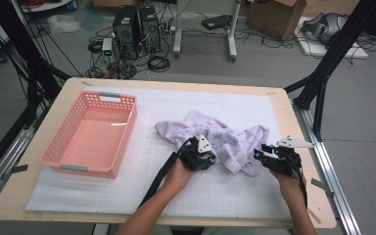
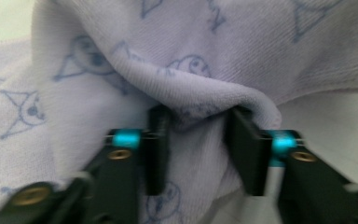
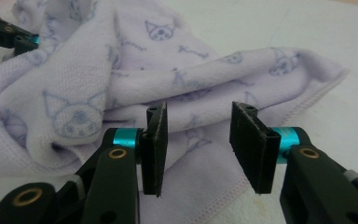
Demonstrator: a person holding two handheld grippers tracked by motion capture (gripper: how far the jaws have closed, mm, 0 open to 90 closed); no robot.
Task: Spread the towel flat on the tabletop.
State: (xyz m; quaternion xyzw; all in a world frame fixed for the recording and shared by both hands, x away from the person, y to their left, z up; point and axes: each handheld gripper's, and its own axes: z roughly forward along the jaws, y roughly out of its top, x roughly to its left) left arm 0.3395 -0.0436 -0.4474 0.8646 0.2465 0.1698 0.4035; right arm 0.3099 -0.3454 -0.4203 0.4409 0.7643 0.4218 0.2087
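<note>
A lavender towel (image 1: 225, 137) printed with small cat faces lies crumpled on the white mat. In the left gripper view a raised fold of the towel (image 2: 191, 42) sits between the jaws of my left gripper (image 2: 196, 121), which stand apart around it. From above, the left gripper (image 1: 201, 148) is at the towel's near left side. My right gripper (image 1: 260, 154) is at the towel's right end. Its jaws (image 3: 198, 112) are open and hover just above the towel's hemmed edge (image 3: 74, 84), with nothing gripped. The left gripper (image 3: 9, 32) shows far off in the right gripper view.
An empty pink plastic basket (image 1: 61, 132) stands at the table's left. The white gridded mat (image 1: 215, 191) covers most of the wooden tabletop. Cables, computer towers and boxes lie on the floor beyond the far edge.
</note>
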